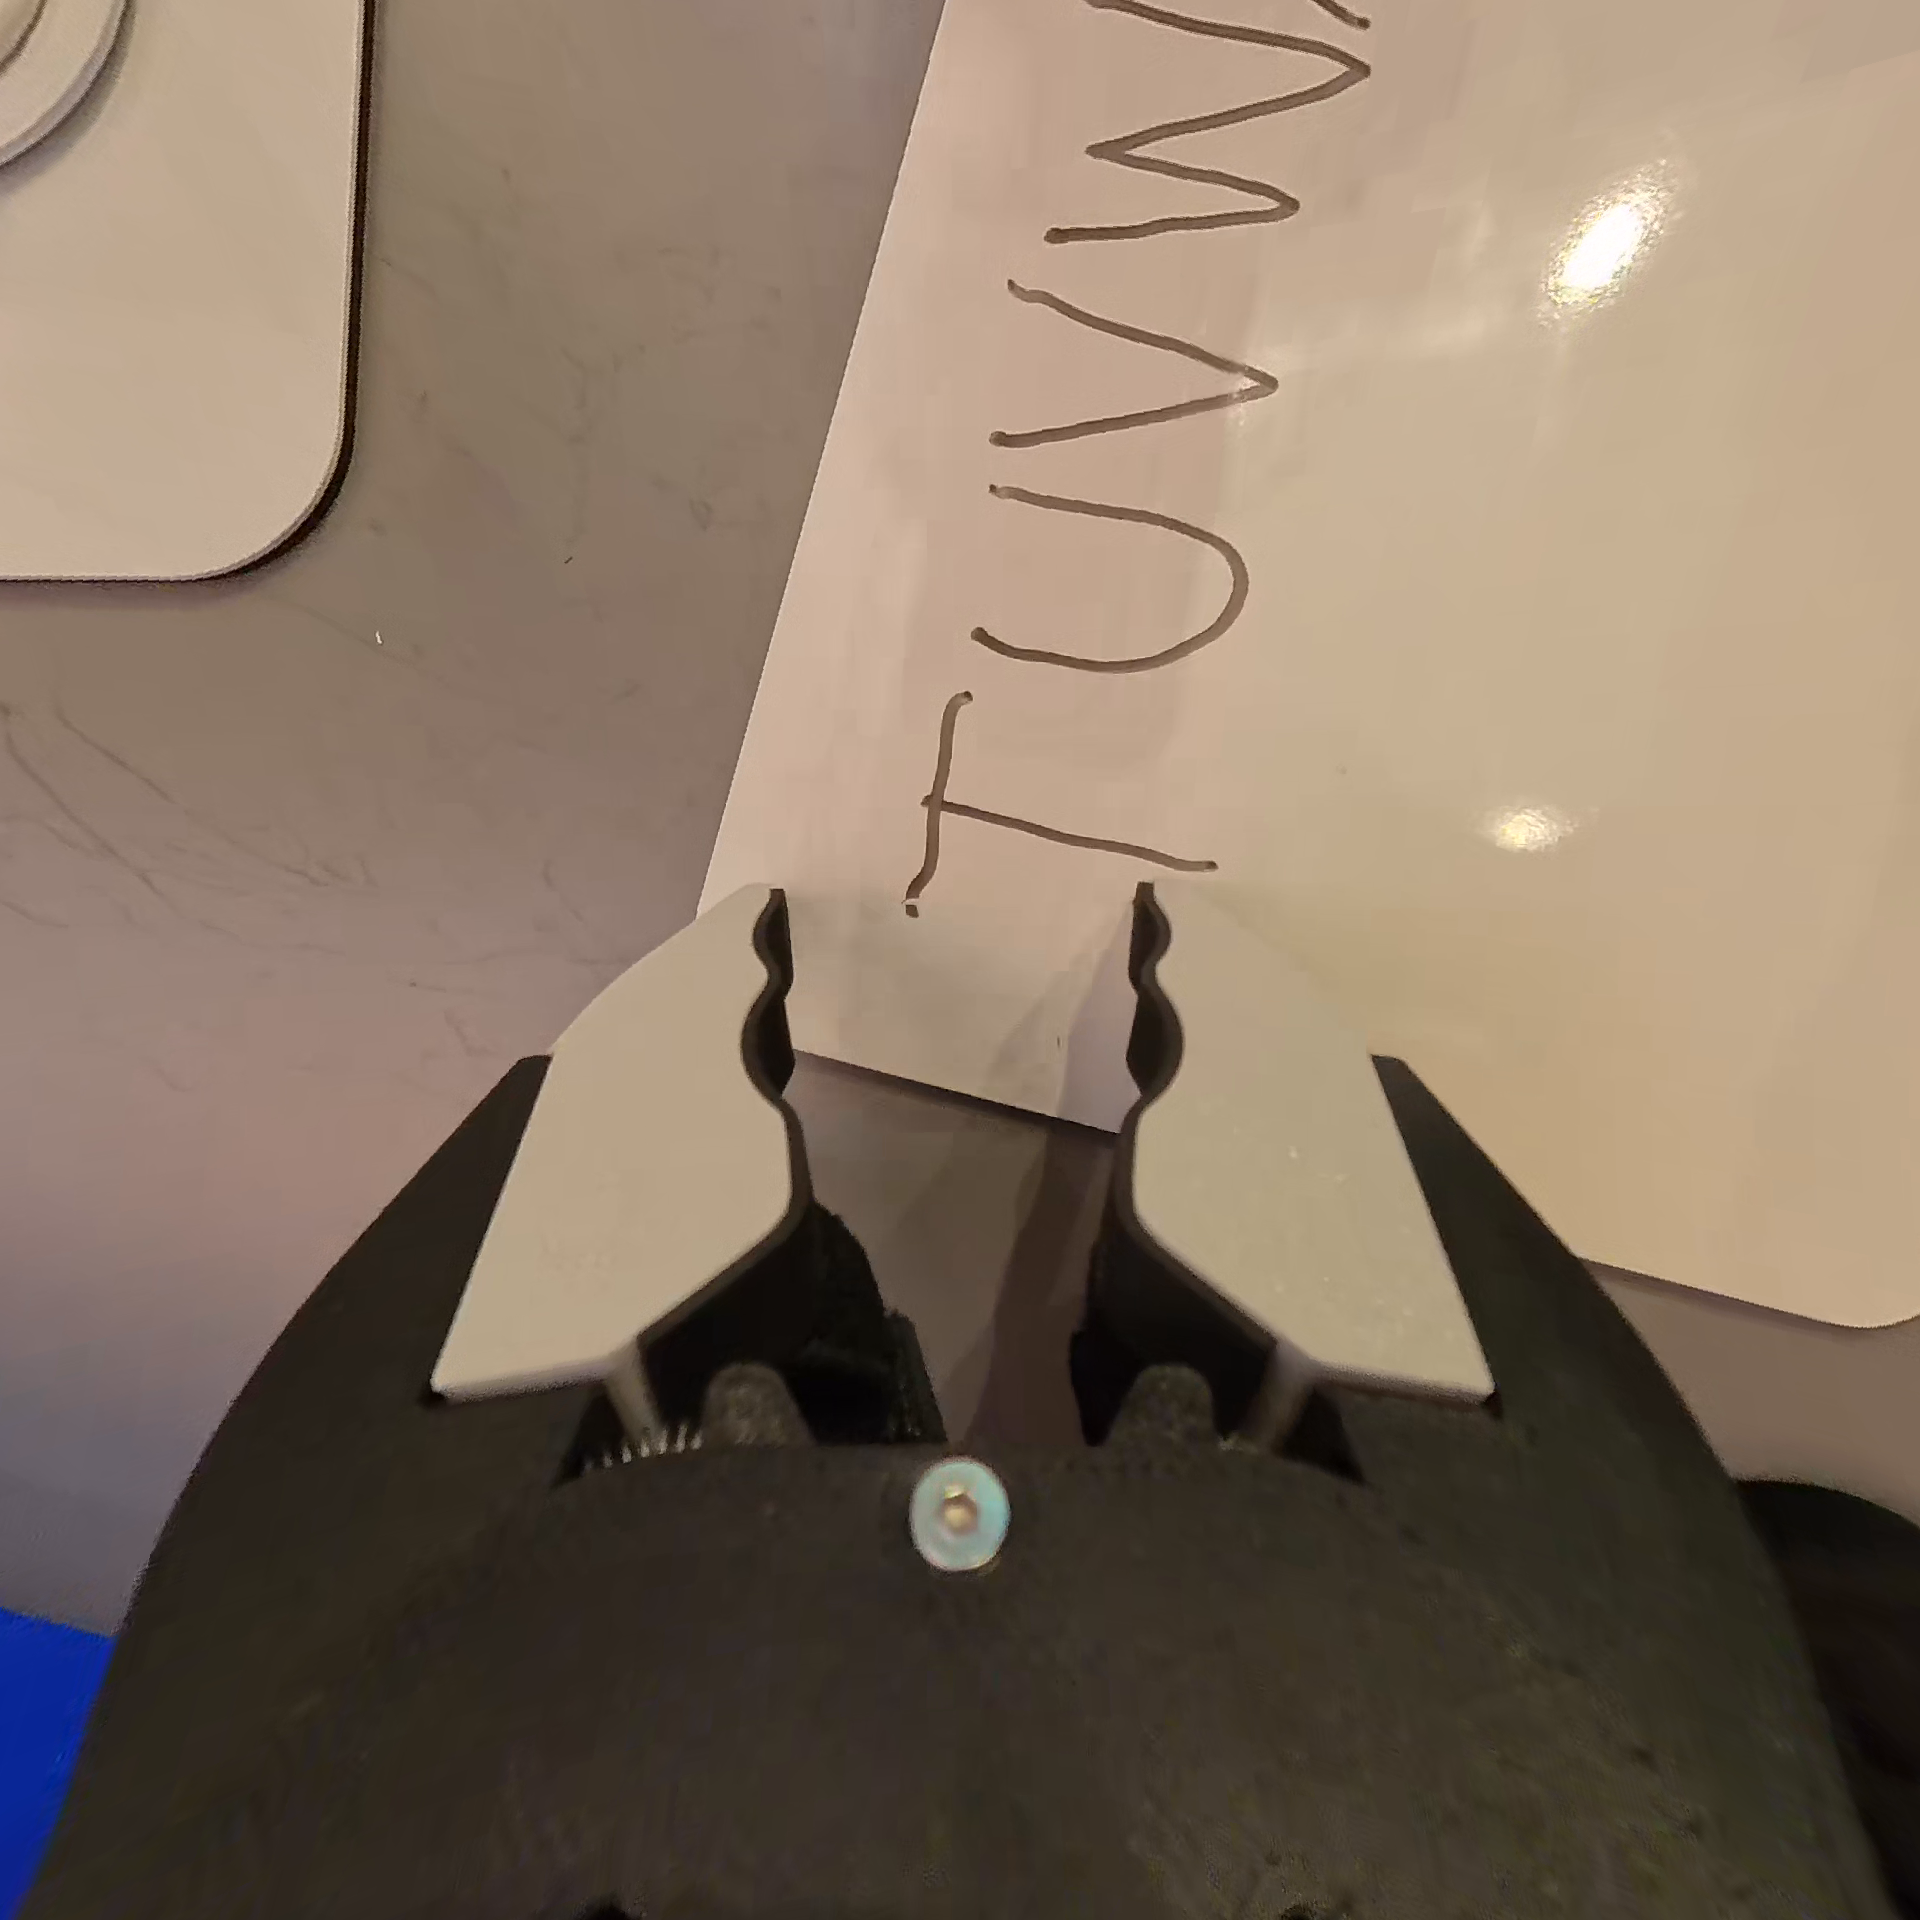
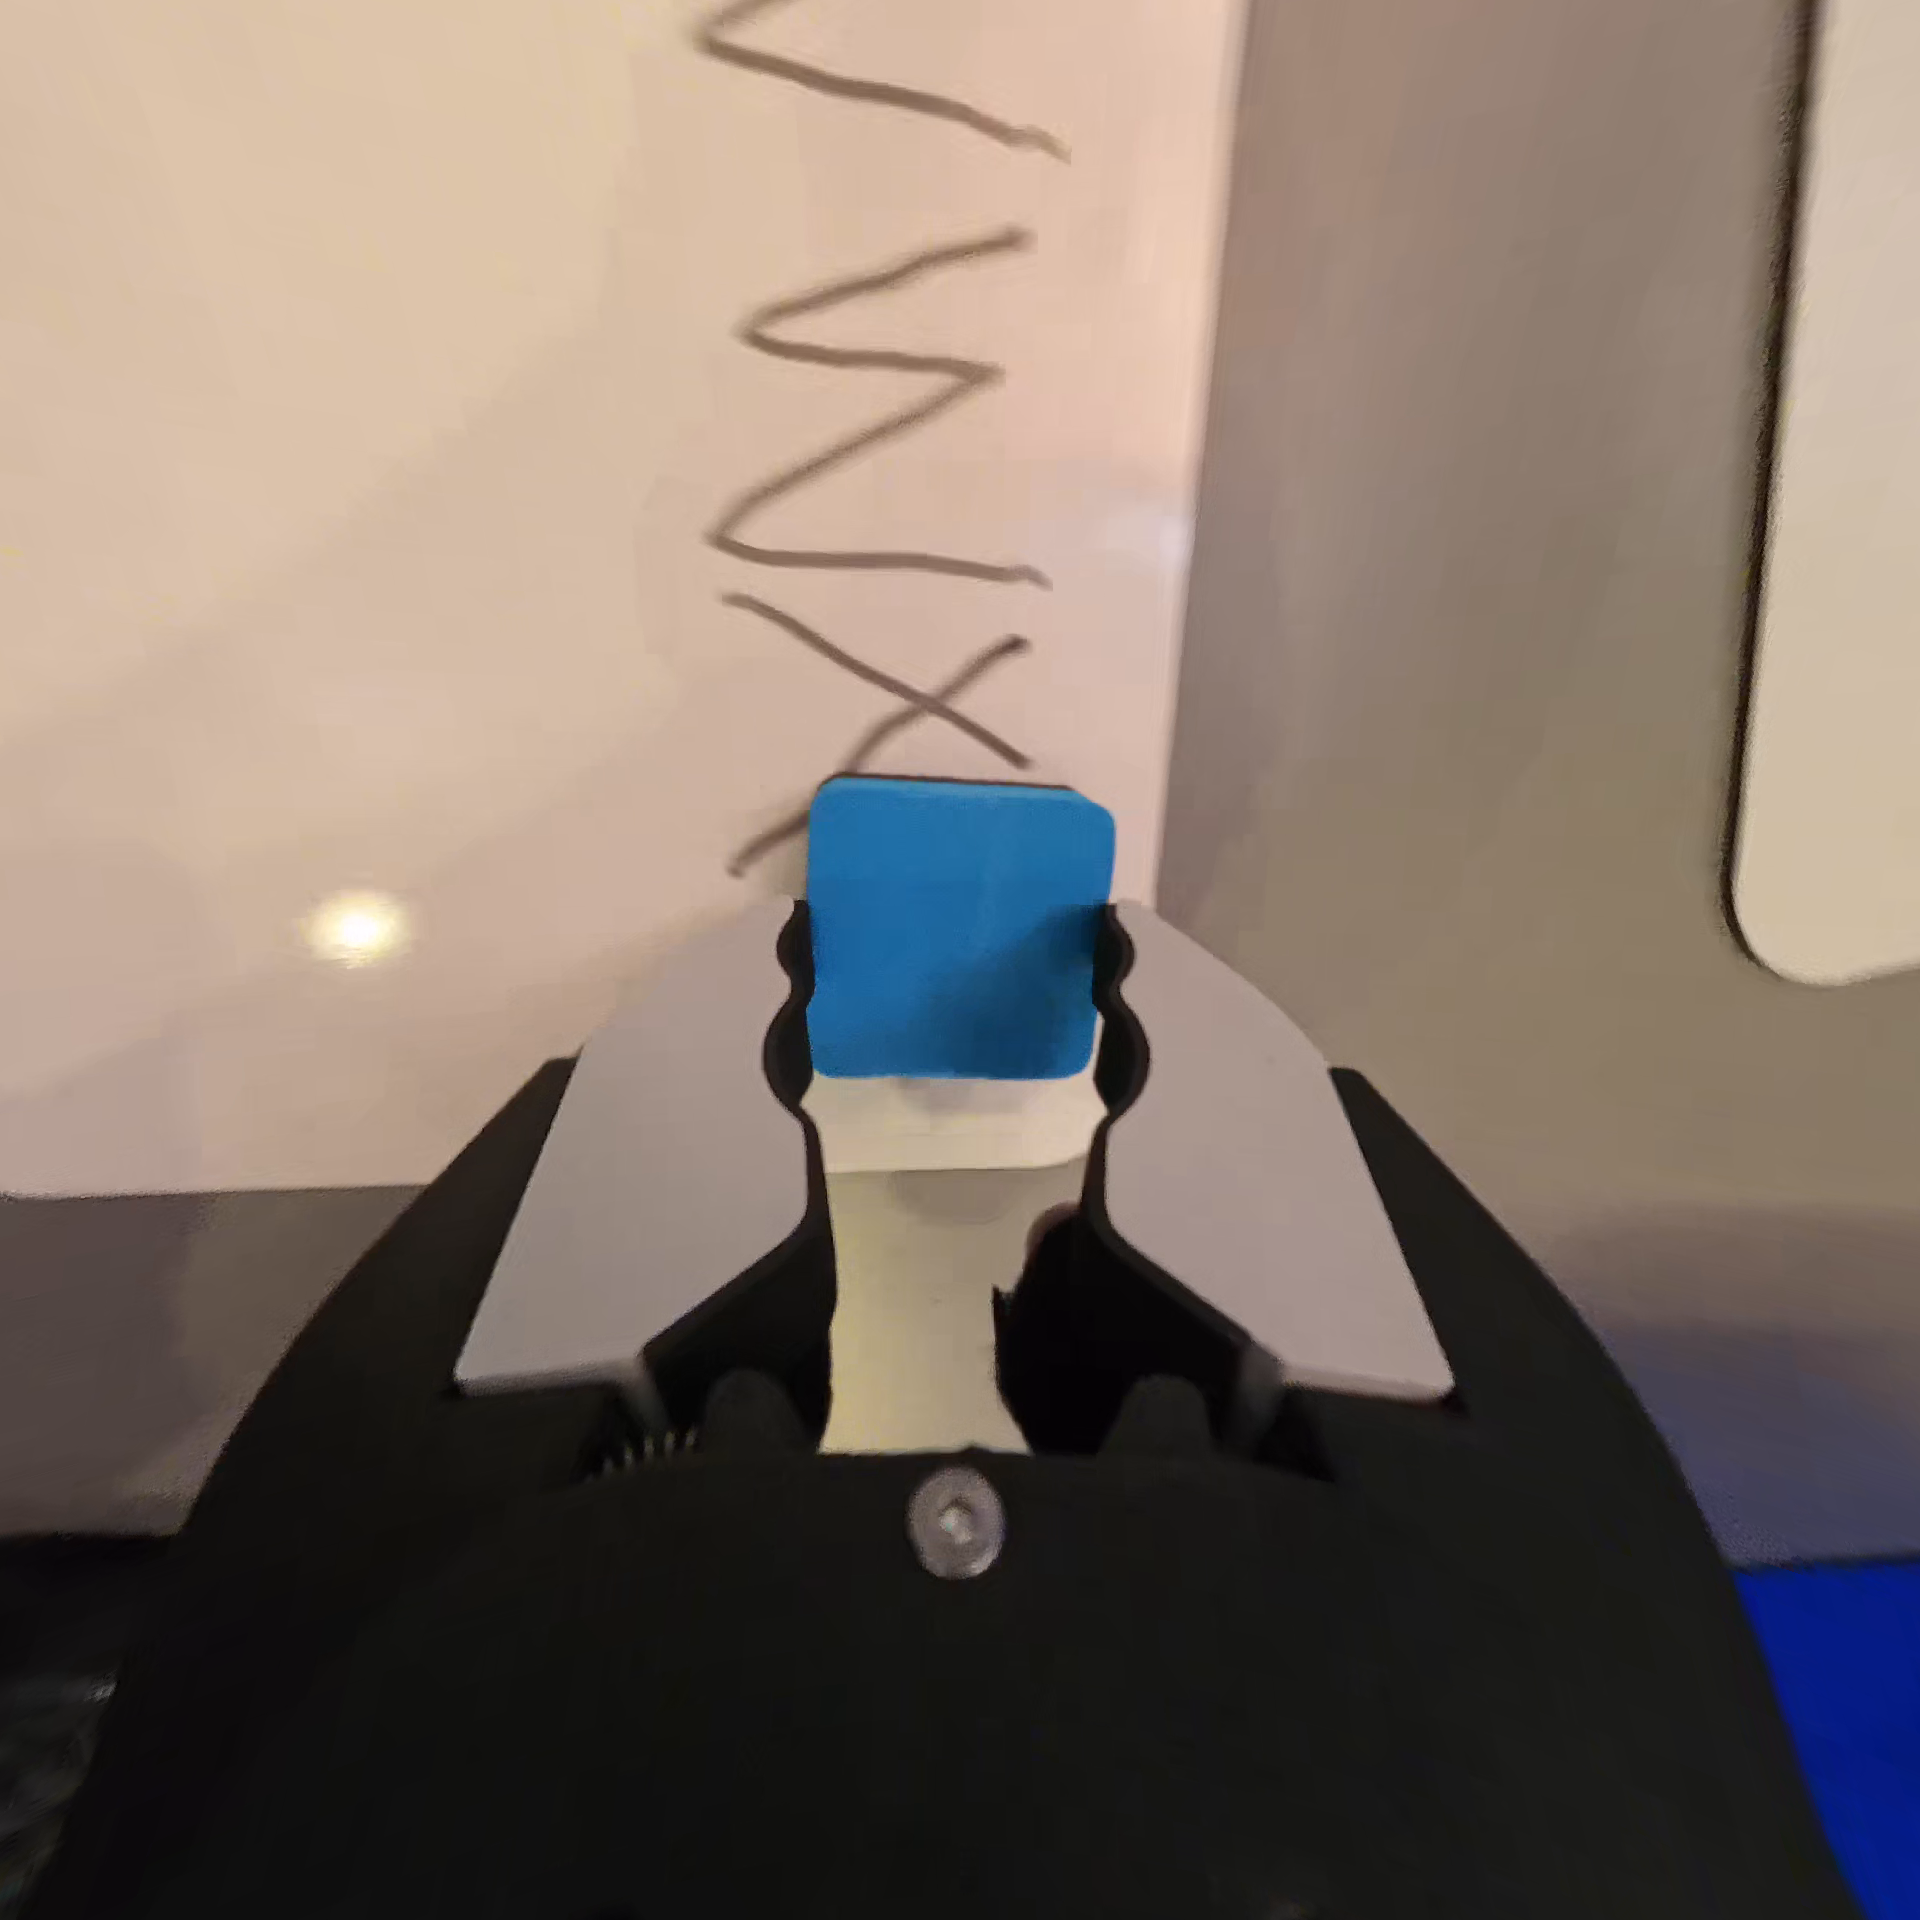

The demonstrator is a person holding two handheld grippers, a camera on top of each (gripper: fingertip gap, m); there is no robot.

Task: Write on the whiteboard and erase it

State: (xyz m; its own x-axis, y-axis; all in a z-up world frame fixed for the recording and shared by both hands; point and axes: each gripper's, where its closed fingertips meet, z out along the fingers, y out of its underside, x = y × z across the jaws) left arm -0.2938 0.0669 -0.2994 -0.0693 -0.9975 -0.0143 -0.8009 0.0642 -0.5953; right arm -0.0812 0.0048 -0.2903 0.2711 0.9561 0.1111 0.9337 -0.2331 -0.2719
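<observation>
The white whiteboard (image 1: 1455,623) lies flat on the grey table (image 1: 520,520) and bears a line of dark marker writing (image 1: 1132,499). My left gripper (image 1: 958,904) is open and empty, with its fingertips over the board's near corner, just short of the writing's first stroke. In the right wrist view my right gripper (image 2: 956,925) is shut on a blue square eraser (image 2: 956,883), both pads pressed on its sides. The eraser sits on the whiteboard (image 2: 416,520) at the near end of the writing (image 2: 883,468) and covers part of a crossed stroke. That view is blurred.
A white mat with a dark rounded edge (image 1: 156,312) lies on the table beyond the board's edge; it also shows in the right wrist view (image 2: 1860,520). A blue surface shows at the near edge (image 1: 52,1766), (image 2: 1849,1714). Tip to tip, the grippers are about 25 cm apart.
</observation>
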